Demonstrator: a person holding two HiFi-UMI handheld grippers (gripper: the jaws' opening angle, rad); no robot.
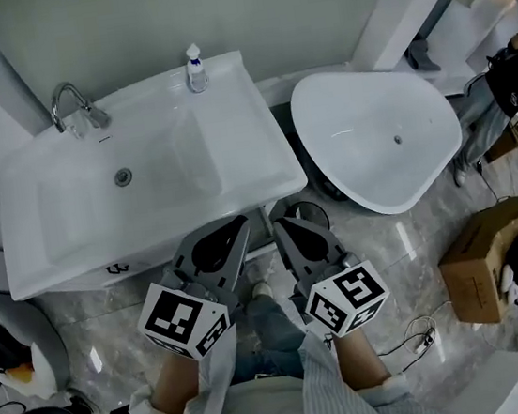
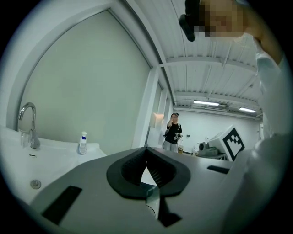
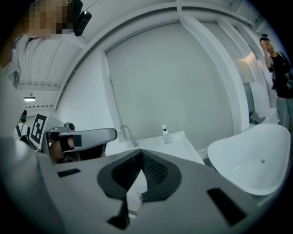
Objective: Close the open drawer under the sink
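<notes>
Head view has my left gripper (image 1: 239, 223) and right gripper (image 1: 282, 225) side by side, noses right at the front edge of the sink (image 1: 266, 186). Both pairs of jaws are together at the tips, with nothing between them. The drawer (image 1: 88, 277) is under that edge, ahead of and below my left jaws. From above only a narrow white strip shows, so I cannot tell how far out it stands.

To close it well, I judge I should lay the flat noses of the jaws square on the drawer front, one toward each side. Then I would push level and slowly, so it runs straight and does not slam.

The white surface (image 1: 242, 147) ahead of my jaws carries a faucet (image 1: 70, 103) far to the left and a soap bottle (image 1: 194, 68) straight beyond. A white bathtub (image 1: 373, 139) sits right of my right jaws. A cardboard box (image 1: 489, 261) stands farther right on the grey marbled floor (image 1: 406, 248).
</notes>
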